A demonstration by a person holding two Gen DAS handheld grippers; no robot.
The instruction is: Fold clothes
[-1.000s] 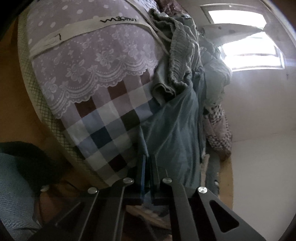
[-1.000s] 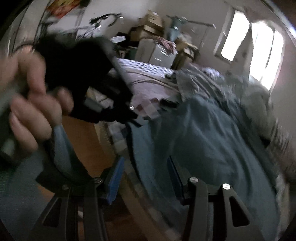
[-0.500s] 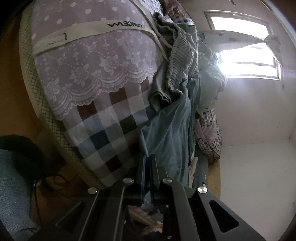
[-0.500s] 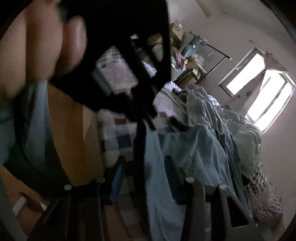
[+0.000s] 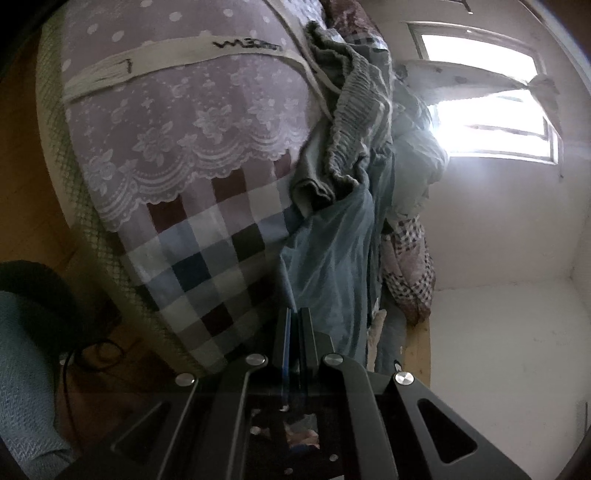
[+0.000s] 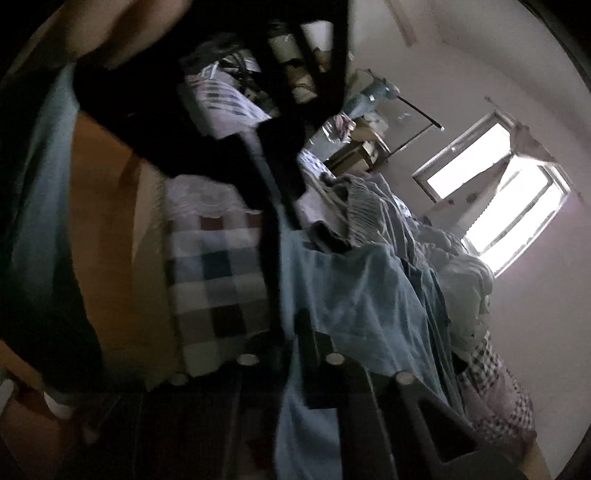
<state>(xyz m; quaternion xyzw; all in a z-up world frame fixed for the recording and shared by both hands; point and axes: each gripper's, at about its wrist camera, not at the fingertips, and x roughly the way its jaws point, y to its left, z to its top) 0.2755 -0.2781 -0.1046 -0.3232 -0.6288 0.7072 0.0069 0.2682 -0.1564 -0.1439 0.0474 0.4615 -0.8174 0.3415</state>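
Observation:
A blue garment [image 5: 332,258] lies over the near edge of the bed, and its hem runs up from between my left gripper's [image 5: 295,325] blue pads, which are shut on it. In the right wrist view the same blue garment [image 6: 354,295] hangs from the left gripper [image 6: 293,221], a dark shape held by a hand [image 6: 129,29] at the top. My right gripper [image 6: 291,336] sits lower on that hanging edge, its jaws closing tight with the cloth pinched between them. A grey-green garment with an elastic waistband [image 5: 343,122] lies crumpled behind.
The bed has a checked sheet [image 5: 207,266] and a lilac lace cover [image 5: 184,122]. Pale bedding and a checked quilt [image 5: 406,280] pile up towards the bright window [image 5: 491,122]. Wooden floor [image 5: 22,206] lies left of the bed. Boxes and a rack [image 6: 369,122] crowd the far end.
The right gripper has sunk and rolled, and its open jaws have come together on the blue garment's hanging edge. The left gripper has stayed shut on the cloth, tilting slightly.

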